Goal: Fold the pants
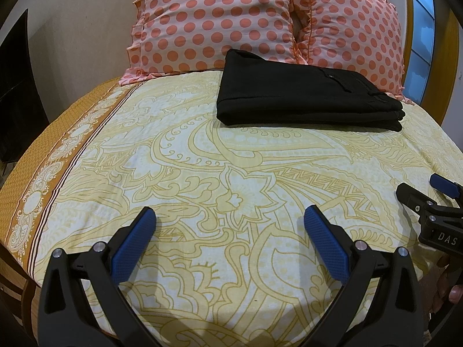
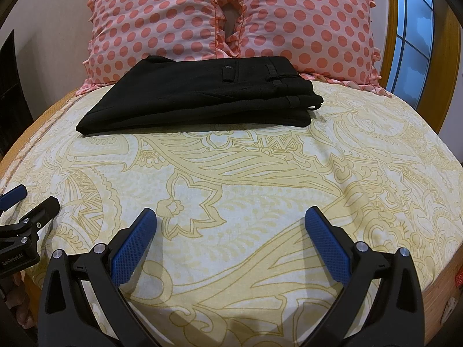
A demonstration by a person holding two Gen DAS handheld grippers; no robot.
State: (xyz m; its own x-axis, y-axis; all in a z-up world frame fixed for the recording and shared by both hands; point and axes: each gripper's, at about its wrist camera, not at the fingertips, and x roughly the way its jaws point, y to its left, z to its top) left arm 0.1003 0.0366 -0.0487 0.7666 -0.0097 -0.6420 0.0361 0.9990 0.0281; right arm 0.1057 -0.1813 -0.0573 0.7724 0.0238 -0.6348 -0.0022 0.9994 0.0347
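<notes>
I hold my left gripper and right gripper low over the bedsheet, both spread wide, empty. The folded black pants lie crosswise before the polka-dot pillows, waistband rightward.

bed | folded black pants | two polka-dot pillows
</notes>
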